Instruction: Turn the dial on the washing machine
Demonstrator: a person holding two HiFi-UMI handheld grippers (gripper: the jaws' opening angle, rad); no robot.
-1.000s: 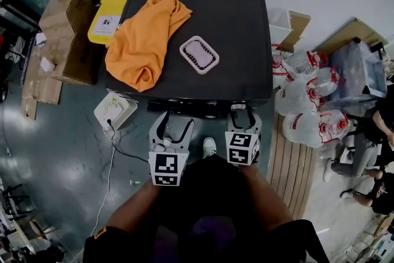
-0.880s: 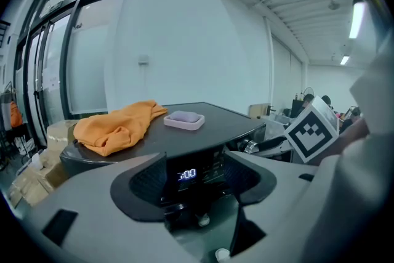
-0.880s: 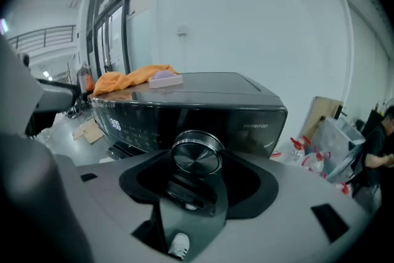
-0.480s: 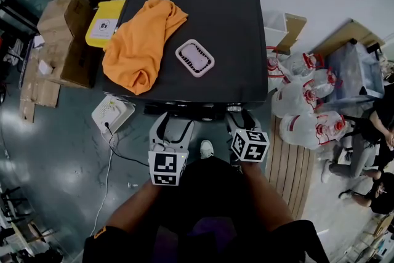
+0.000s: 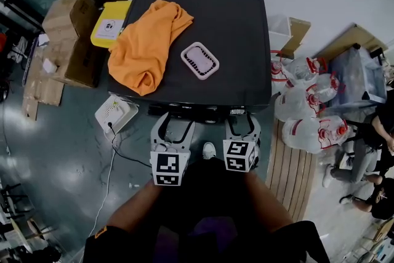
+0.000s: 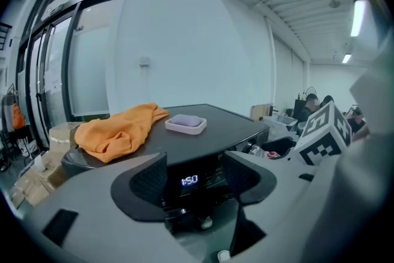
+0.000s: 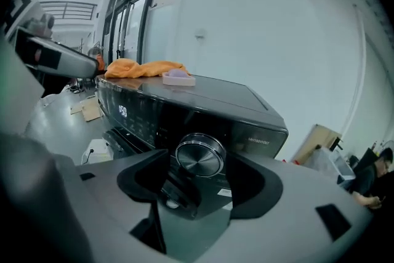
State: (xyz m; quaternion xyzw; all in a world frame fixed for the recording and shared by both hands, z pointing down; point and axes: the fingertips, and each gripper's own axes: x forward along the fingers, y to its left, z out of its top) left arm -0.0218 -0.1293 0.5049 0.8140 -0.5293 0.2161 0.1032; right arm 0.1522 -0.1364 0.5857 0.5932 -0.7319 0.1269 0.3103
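The dial (image 7: 200, 155) is on the front of the washing machine (image 5: 237, 34), near its right end. It sits between the right gripper's (image 5: 240, 123) jaws, which are opening and not squeezing it. The left gripper (image 5: 174, 127) is spread wide and empty. An orange cloth (image 5: 144, 43) lies on top.

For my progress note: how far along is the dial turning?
Done: display lit, reading 1:50. In hand: the right gripper is opening its jaws around the dial, pads clear of it. Left: whether more turning is needed cannot be told.
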